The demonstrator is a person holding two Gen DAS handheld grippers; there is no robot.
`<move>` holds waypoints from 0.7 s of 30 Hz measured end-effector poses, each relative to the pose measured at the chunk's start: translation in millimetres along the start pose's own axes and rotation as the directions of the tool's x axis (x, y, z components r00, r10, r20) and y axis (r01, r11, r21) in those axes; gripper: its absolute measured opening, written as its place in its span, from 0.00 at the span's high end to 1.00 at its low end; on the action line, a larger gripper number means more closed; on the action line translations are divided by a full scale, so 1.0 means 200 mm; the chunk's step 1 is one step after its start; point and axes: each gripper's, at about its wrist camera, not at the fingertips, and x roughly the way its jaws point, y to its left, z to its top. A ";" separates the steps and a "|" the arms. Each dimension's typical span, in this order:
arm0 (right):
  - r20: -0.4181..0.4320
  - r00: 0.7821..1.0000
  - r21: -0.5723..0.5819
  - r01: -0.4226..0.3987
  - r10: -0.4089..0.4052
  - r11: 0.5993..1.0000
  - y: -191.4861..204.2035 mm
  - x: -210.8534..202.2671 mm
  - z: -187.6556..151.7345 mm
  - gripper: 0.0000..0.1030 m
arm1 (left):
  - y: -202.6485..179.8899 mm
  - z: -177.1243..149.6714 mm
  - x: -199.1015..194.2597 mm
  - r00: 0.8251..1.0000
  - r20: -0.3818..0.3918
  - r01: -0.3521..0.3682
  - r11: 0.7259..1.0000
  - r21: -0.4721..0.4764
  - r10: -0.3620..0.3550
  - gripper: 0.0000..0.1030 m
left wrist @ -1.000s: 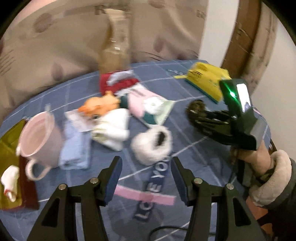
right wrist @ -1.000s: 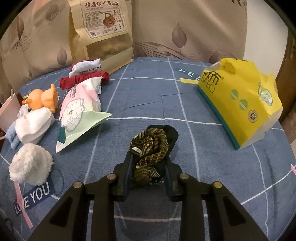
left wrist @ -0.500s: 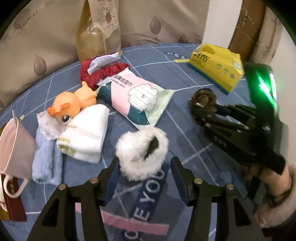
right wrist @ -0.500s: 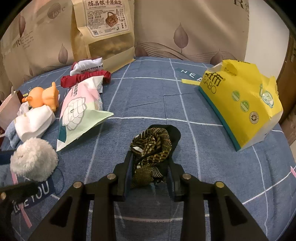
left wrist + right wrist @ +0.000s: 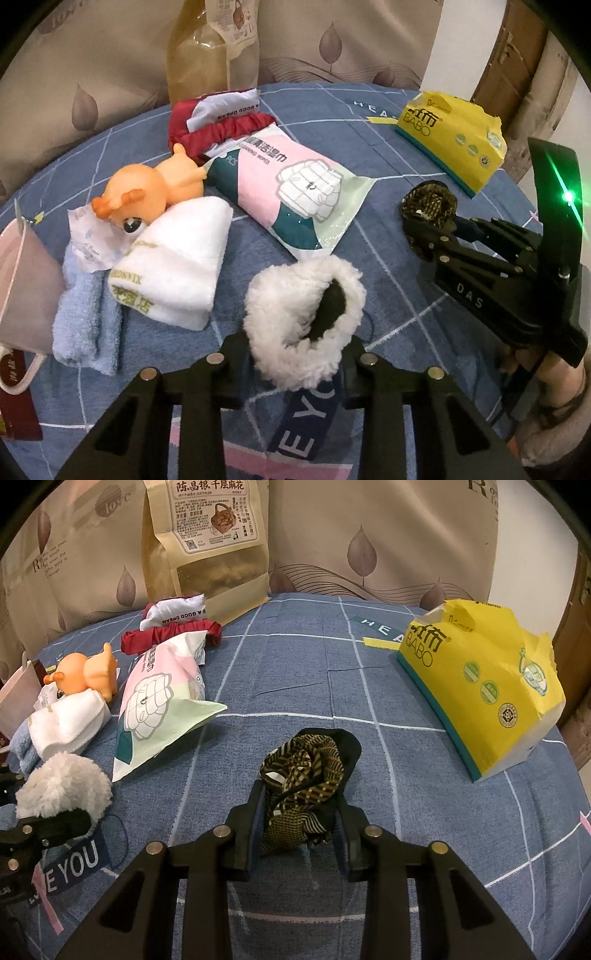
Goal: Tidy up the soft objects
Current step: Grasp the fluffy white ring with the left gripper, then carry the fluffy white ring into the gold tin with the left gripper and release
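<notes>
between the parted fingers of the left gripper sits the white fluffy earmuff on the tablecloth; the right gripper clasps the patterned cloth, well right.

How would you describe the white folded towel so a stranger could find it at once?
Start at the blue checked cloth and go to the pile at its left side. The white folded towel lies there on a light blue towel, under an orange toy's head. Only it carries gold lettering.
</notes>
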 end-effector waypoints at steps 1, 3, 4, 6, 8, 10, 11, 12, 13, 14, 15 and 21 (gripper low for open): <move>0.000 1.000 -0.001 0.001 -0.001 1.000 0.00 0.00 0.00 0.69 | 0.00 0.00 0.00 1.000 0.000 0.002 1.000 0.002 -0.002 0.69; 0.000 1.000 -0.002 0.002 -0.002 1.000 0.00 0.00 0.00 0.69 | -0.01 0.00 -0.02 1.000 0.007 0.007 1.000 0.003 -0.007 0.69; 0.000 1.000 -0.003 0.002 -0.002 1.000 0.00 0.00 0.00 0.69 | -0.02 0.00 -0.03 1.000 0.011 0.009 1.000 0.004 -0.009 0.69; 0.000 1.000 -0.004 0.003 -0.003 1.000 0.00 0.00 0.00 0.69 | -0.03 0.00 -0.05 1.000 0.021 0.007 1.000 0.008 -0.007 0.69; 0.000 1.000 -0.003 0.002 -0.002 1.000 0.00 0.00 0.00 0.69 | -0.03 0.00 -0.09 0.999 0.032 0.011 1.000 0.012 -0.012 0.69; 0.000 1.000 -0.003 0.002 -0.002 1.000 0.00 0.00 0.00 0.69 | -0.04 0.00 -0.12 0.999 0.046 0.013 1.000 0.021 -0.014 0.69; 0.000 1.000 -0.003 0.002 -0.002 1.000 0.00 0.00 0.00 0.69 | -0.04 0.00 -0.14 0.998 0.054 0.008 1.000 0.023 -0.009 0.69; 0.001 1.000 -0.003 0.003 -0.003 1.000 0.00 0.00 0.00 0.69 | -0.03 0.00 -0.17 0.998 0.062 0.009 1.000 0.026 -0.010 0.69; 0.001 1.000 -0.003 0.002 -0.002 1.000 0.00 0.00 0.00 0.69 | -0.03 0.00 -0.19 0.997 0.070 0.008 1.000 0.027 -0.009 0.69; 0.001 1.000 -0.003 0.003 -0.003 1.000 0.00 0.00 0.00 0.69 | -0.03 0.00 -0.21 0.997 0.078 0.004 1.000 0.026 -0.006 0.69; 0.001 1.000 -0.003 0.003 -0.003 1.000 0.00 0.00 0.00 0.69 | -0.02 0.00 -0.23 0.996 0.088 -0.001 1.000 0.026 -0.001 0.69; 0.001 1.000 -0.003 0.003 -0.003 1.000 0.00 0.00 0.00 0.69 | 0.05 0.01 -0.34 0.991 0.131 -0.029 1.000 -0.001 0.029 0.69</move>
